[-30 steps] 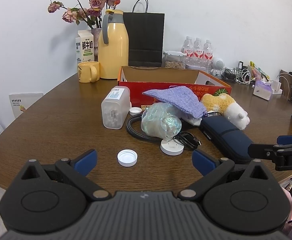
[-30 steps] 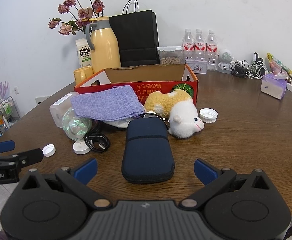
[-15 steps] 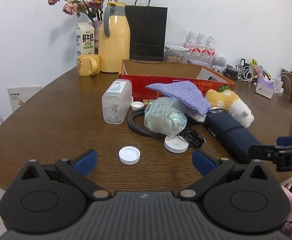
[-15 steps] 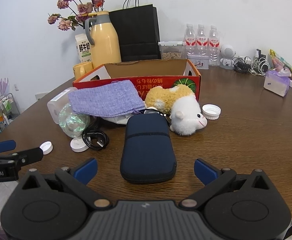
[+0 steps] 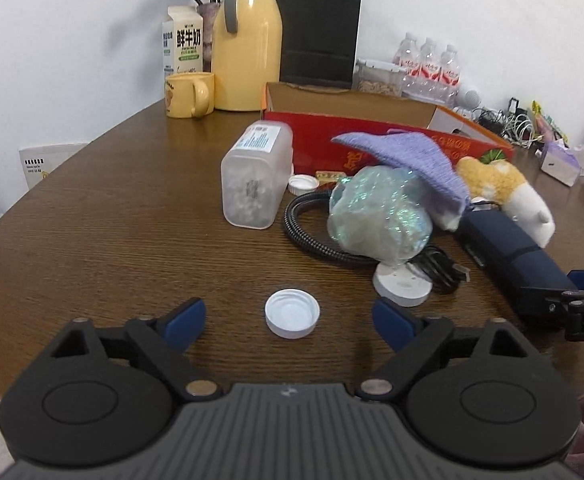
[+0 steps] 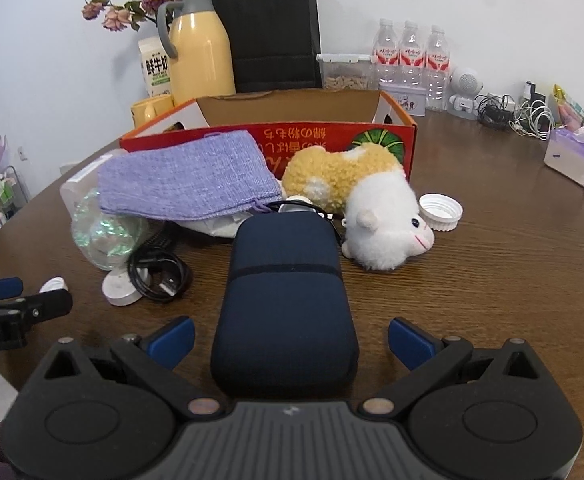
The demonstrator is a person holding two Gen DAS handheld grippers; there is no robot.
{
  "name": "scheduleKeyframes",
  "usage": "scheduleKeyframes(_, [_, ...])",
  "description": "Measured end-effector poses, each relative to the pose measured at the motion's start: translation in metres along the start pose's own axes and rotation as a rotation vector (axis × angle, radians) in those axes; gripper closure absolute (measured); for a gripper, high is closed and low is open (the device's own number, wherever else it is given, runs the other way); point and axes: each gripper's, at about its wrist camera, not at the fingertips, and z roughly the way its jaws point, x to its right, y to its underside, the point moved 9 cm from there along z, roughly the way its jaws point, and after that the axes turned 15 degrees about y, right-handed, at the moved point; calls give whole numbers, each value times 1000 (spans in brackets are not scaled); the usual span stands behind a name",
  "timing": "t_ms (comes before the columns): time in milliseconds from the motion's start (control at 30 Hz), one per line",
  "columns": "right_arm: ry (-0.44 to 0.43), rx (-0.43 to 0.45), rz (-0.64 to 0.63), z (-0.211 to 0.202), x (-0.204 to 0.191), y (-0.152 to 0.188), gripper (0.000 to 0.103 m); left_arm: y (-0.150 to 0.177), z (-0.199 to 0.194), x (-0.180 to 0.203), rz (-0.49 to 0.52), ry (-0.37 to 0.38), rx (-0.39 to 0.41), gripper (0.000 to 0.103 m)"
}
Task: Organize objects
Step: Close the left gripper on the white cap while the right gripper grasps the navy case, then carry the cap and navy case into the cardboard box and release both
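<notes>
Plain white wall [image 5: 72,40] behind a round dark wooden table [image 5: 112,216]

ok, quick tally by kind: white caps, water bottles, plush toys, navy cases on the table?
White caps: 3
Water bottles: 3
Plush toys: 1
Navy cases: 1
Total: 8

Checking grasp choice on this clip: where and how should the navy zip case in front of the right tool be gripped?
Grip the navy zip case across its two long sides at the near, rounded end, coming from the table edge along its length. It lies flat, lengthwise toward the right tool, whose open jaws already flank that end without touching. The far end sits crowded against the plush toy and black cable.
</notes>
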Motion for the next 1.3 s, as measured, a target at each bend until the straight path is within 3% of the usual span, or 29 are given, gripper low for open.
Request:
scheduleKeyframes(167, [10, -11, -18, 14, -5, -5, 0, -3, 7, -1, 35, -24, 4, 30])
scheduleKeyframes(267, [19, -9, -31, 19, -7, -7, 0, -4, 7, -1, 52, -39, 8, 47])
scheduleKeyframes(333, [19, -5, -34, 22, -8, -9, 0, -5, 7, 0, 57, -36, 12, 63])
scheduleKeyframes(433, [18, 0, -41, 25, -9, -11, 2, -5, 7, 2, 62, -31, 16, 74])
scheduleKeyframes(667, [-11, 45, -53, 20, -11, -14, 32, -5, 6, 3, 68, -29, 18, 74])
scheduleKeyframes(867, [-33, 72, -44, 13, -9, -13, 39, -5, -1, 7, 70, -21, 36, 74])
scheduleKeyframes(1300, [-72, 131, -41, -21, -7, -13, 41, -34, -27, 19, 115, -5, 138, 74])
